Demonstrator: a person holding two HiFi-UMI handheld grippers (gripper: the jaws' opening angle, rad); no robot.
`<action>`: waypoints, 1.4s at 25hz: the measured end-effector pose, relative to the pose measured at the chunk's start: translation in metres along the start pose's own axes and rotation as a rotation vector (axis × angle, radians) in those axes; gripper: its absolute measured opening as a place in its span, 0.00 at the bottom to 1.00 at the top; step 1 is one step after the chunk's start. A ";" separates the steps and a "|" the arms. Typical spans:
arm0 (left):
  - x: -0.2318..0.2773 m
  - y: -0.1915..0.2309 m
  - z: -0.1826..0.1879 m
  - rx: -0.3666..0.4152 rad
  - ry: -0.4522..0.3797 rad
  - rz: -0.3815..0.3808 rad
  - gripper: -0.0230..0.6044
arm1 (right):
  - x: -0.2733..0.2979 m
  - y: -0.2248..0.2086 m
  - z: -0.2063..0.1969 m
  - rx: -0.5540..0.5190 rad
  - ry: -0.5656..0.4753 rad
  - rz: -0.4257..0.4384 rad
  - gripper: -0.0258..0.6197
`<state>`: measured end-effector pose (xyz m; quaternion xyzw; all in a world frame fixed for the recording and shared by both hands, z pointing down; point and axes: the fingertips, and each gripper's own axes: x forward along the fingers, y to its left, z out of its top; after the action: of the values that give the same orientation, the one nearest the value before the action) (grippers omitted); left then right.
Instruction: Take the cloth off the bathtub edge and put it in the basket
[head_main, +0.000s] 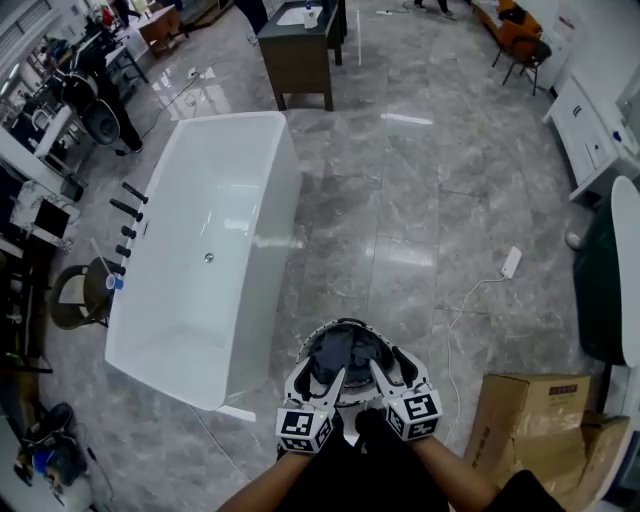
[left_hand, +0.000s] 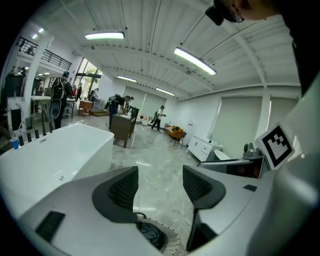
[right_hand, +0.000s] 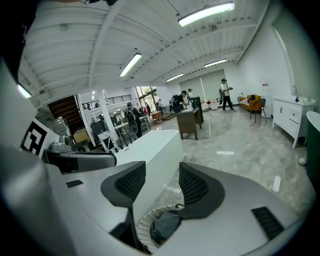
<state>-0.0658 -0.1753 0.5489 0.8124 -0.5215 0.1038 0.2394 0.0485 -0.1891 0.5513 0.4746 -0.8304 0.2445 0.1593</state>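
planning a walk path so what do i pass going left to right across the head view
round brown chair → white rectangular bathtub → round white basket holding dark grey cloth → brown cardboard box

Beside the white bathtub (head_main: 215, 250), the dark grey cloth (head_main: 340, 352) is lying in the white basket (right_hand: 144, 222), and the grey floor (head_main: 400, 220) is showing marble veins.

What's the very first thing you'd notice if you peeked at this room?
The big white bathtub stands out first, filling the left of the head view. Nearest the person, a round white basket holds a dark cloth. The left hand-held gripper and right hand-held gripper hang just over it, both open and holding nothing.
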 end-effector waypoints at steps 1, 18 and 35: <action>-0.007 -0.006 0.014 0.013 -0.021 0.001 0.47 | -0.008 0.004 0.013 -0.010 -0.018 0.009 0.36; -0.093 -0.106 0.129 0.089 -0.321 0.043 0.06 | -0.138 0.025 0.112 -0.123 -0.250 0.124 0.36; -0.127 -0.131 0.121 0.151 -0.295 0.117 0.06 | -0.169 0.050 0.110 -0.166 -0.277 0.159 0.36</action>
<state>-0.0130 -0.0891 0.3543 0.8027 -0.5882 0.0359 0.0921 0.0862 -0.1087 0.3634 0.4220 -0.8966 0.1194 0.0621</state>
